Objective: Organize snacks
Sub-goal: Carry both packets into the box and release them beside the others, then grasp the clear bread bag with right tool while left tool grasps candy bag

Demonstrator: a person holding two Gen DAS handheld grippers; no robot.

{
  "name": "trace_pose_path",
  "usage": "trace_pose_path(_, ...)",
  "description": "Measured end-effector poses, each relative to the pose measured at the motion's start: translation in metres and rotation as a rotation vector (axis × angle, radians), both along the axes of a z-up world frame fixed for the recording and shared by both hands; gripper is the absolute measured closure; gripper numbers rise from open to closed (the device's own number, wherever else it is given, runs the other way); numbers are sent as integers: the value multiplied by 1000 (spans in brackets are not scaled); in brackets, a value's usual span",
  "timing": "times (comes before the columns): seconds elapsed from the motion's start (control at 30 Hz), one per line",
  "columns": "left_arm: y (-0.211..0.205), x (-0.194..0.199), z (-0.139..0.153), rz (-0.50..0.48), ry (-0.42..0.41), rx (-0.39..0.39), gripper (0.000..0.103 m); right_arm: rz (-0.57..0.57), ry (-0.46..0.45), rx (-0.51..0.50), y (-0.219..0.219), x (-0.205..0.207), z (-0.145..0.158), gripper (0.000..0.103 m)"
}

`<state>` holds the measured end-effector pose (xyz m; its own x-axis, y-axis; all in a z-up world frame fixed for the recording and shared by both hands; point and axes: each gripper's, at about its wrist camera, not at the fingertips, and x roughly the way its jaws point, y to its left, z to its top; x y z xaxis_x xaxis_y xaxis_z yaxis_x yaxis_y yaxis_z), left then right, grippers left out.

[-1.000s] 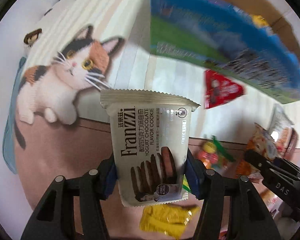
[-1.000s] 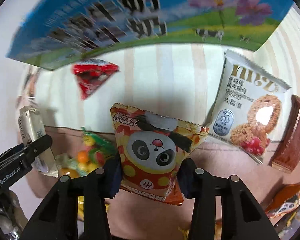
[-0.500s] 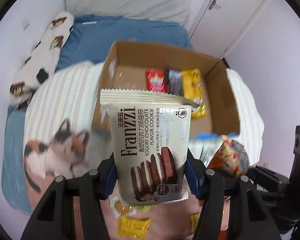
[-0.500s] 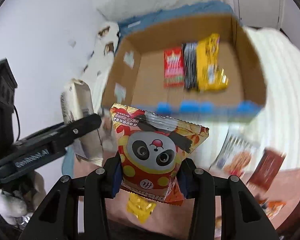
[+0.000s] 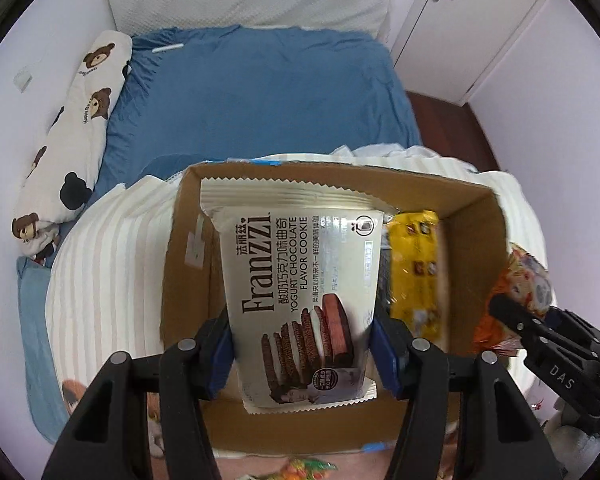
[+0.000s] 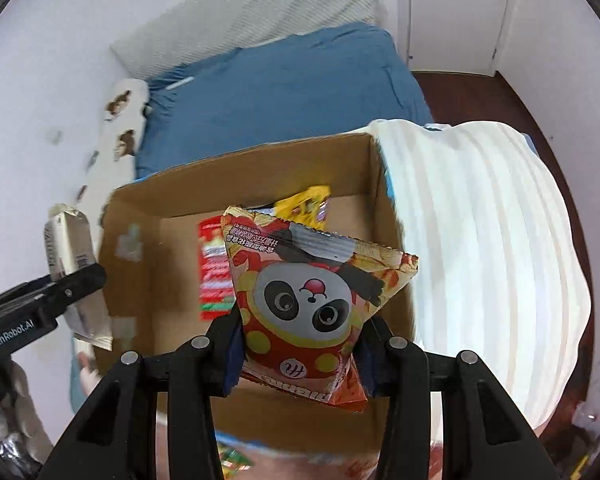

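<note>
My left gripper [image 5: 302,350] is shut on a cream Franzzi yogurt chocolate cookie pack [image 5: 300,280] and holds it upright over the open cardboard box [image 5: 188,216]. My right gripper [image 6: 298,354] is shut on a red panda snack bag [image 6: 308,300] above the same box [image 6: 140,216]. Inside the box lie a yellow pack [image 5: 416,272] and a red pack [image 6: 212,276]. The right gripper with its bag shows at the right of the left wrist view [image 5: 516,300]. The left gripper with its pack shows at the left of the right wrist view [image 6: 66,256].
The box sits on a striped cream blanket [image 6: 480,216] on a bed with a blue sheet [image 5: 260,92]. A bear-print bolster [image 5: 68,136] lies along the left wall. White doors [image 5: 460,20] stand at the back right. Loose candy [image 5: 300,470] lies below the box.
Both grippers have risen and come forward over the box with their packs still held. The view went from the cat blanket and loose snacks to looking down into the box.
</note>
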<state>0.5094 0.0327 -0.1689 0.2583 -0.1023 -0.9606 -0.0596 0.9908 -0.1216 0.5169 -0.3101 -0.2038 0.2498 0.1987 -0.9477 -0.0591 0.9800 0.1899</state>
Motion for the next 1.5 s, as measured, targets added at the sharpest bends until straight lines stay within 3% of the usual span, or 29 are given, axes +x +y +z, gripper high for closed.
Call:
trace_pose_path(0.27,-3,48,-51,-14,111,34,46,-22,48,-91,2,50,-46,55)
trace_pose_path(0.3,-4,53,-60,-18,140,40,46,-25,57,-108,2,55,-50,52)
trace_pose_path(0.33,-2,57,-66,-19,159,29,46,-27,65,-129,3,61,-55,35)
trace_pose_path(0.4,2,64,-72,-4,164,8,36,-23,81,-109,6,65,-65,17)
trace_pose_path(0.43,3,66,-72,-1,157,11,18,-26,83,-100,8,68,-67,14)
trace_pose_path(0.47,5,66,-72,2,149,10,6,-19,79,-107,12,69,-68,14)
trace_pose_path(0.73,10,62,-64,15,127,2,6,-14,68,-132,19,68,-69,7)
trace_pose_path(1.1,0,-2,-23,22,3,1,6,7,26,-69,27,19,-43,7)
trace_pose_path(1.5,2,-101,32,52,-191,68,6,20,-108,-62,38,-66,-5,7)
